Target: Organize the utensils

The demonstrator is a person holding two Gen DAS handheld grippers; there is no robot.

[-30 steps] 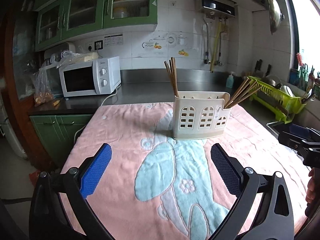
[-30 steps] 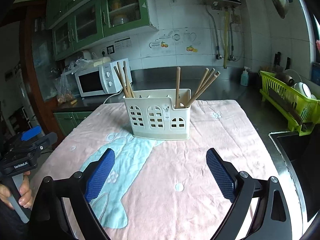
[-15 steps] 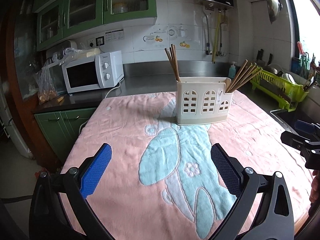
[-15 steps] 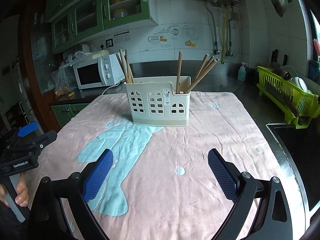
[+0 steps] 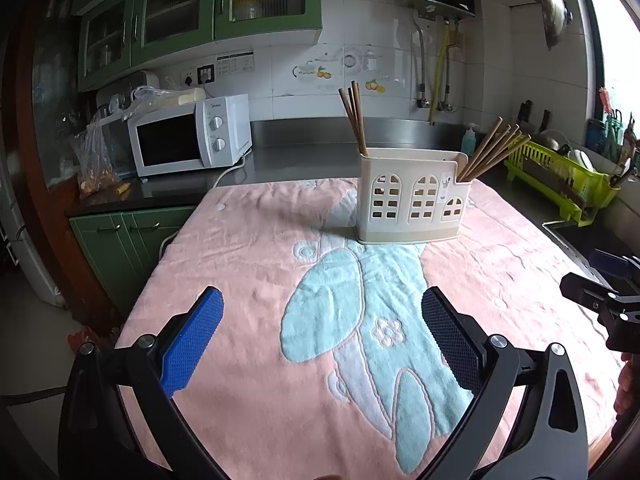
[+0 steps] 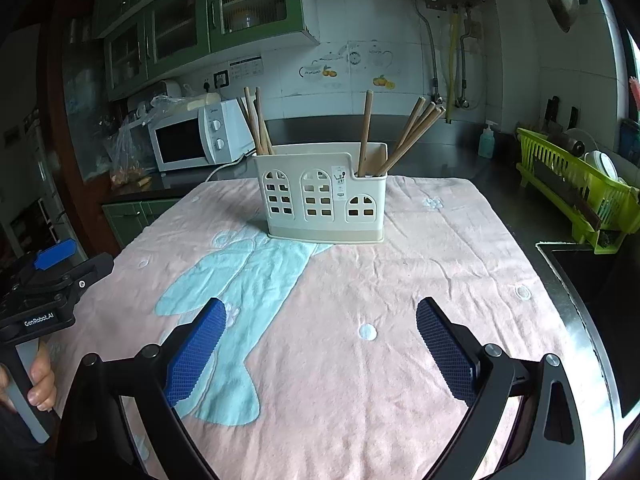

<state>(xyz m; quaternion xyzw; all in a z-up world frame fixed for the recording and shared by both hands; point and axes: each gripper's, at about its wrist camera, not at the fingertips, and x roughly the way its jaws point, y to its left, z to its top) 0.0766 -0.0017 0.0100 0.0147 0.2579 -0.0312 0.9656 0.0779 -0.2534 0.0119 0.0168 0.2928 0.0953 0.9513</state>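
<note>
Kitchen table covered by a pink towel [image 5: 248, 264] with a pale blue cartoon shape. Near the far middle of the towel, a cream plastic utensil holder [image 6: 324, 200] with window-shaped cutouts, standing upright, long side facing the cameras.

Left compartment: a tight bunch of wooden chopsticks [image 6: 256, 120], nearly upright, tips leaning slightly left. Right, lower compartment: a second group of chopsticks [image 6: 416, 128] fanned out and slanting up toward the right, plus one stick [image 6: 366, 128] standing almost vertical. Middle compartment apparently empty, though its inside cannot be seen. Long axis of every stick running bottom to top out of the holder.

Left gripper [image 5: 320, 332] low over the near edge of the towel, blue pads wide apart, nothing between them. Right gripper [image 6: 320, 344] likewise low and near, pads wide apart, empty. Both well short of the holder. A hand [image 6: 38, 380] on the left gripper's handle, seen at the edge of the right view.

Step in hand, judged from this: either sorting finished, with no loose utensils on the towel, or a pause ahead of regrouping. If more remains, next move likely a reach forward to the slanted sticks on the right, pinching one along its shaft and lifting straight up along its length.

Behind: a white microwave [image 5: 188, 140] on the counter and a green dish rack [image 6: 576, 188] by the sink.
</note>
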